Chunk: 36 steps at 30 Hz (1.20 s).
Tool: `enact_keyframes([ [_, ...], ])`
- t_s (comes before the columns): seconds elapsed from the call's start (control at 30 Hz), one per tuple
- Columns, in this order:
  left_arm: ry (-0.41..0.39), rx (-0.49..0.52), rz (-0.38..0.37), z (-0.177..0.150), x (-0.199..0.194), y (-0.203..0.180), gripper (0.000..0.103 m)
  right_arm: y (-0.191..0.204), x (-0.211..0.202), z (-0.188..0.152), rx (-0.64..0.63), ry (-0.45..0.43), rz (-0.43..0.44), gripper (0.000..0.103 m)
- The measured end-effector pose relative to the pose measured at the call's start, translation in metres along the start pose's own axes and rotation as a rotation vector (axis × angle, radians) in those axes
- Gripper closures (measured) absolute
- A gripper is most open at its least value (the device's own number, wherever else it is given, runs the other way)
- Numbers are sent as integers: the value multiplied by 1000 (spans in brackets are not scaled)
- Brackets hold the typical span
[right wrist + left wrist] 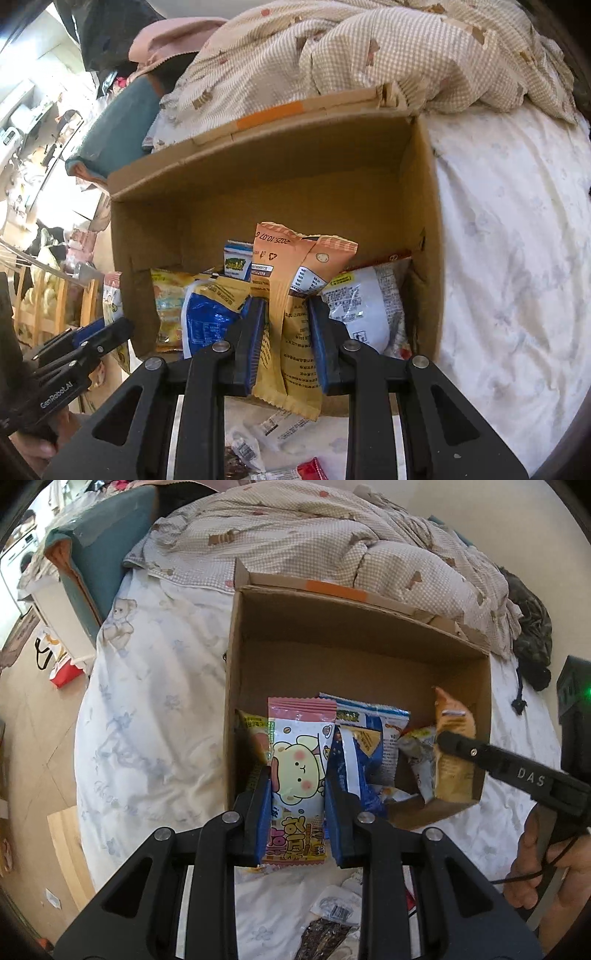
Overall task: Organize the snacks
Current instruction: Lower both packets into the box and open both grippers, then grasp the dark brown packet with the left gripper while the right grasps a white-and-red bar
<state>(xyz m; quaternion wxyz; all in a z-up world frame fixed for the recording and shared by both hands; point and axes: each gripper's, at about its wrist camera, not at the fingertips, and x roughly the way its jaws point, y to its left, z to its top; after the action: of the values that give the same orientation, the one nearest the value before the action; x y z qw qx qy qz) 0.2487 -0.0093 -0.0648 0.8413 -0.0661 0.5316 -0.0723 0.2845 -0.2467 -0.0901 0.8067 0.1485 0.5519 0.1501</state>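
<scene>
Cardboard, matte and creased, forms the open box (236, 686) on the bed (147, 701), its near end already stacked with glossy packets. The left gripper (297, 797) is closed on a pink cartoon pack (299, 775), blue pads pinching both long edges; the right gripper (286, 332) is closed on an orange pack (291, 295) folded lengthwise, its serrated top sticking up. Both packs hang over the box's near rim, above the blue pack (210, 321) and white pack (362, 306) lying inside. As I judge it, the slick film is the main risk: the pinch sits on thin, crinkly edges, so a pack could slide from the fingers (258, 805) and drop onto the sheet short of the box, where 3 or 4 loose snacks (258, 439) already lie. With 2 grippers converging on 1 crowded end, they could knock each other or catch the rim. A release onto the pile may leave the packs askew or slipping off, while the far half stays bare. The soft mattress could let the box tip if pressed.
</scene>
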Motion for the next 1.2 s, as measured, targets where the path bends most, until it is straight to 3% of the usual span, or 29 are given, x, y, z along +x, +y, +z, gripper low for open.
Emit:
enact_keyframes([
  [0.07,-28,29,8,1,-2,-3,80,0,2,1,7,-6,0,71],
  [0.13,-53,28,3,3,-2,-2,78,0,3,1,-3,-16,-34,55],
  [0.17,-59,22,-3,4,0,-1,66,-1,0,0,1,-40,-60,43],
  [0.2,-51,15,2,5,2,0,55,-2,-3,0,7,-58,-71,41],
  [0.23,-41,0,20,5,5,3,36,-2,-4,0,11,-59,-70,41],
  [0.27,-46,-12,23,5,4,5,34,-3,-6,0,16,-59,-59,41],
  [0.57,-114,-96,-22,1,-29,27,34,-9,-33,-7,52,-100,-27,41],
  [1.2,-87,-106,-2,-47,-59,38,34,-24,-65,-74,144,-76,-1,41],
])
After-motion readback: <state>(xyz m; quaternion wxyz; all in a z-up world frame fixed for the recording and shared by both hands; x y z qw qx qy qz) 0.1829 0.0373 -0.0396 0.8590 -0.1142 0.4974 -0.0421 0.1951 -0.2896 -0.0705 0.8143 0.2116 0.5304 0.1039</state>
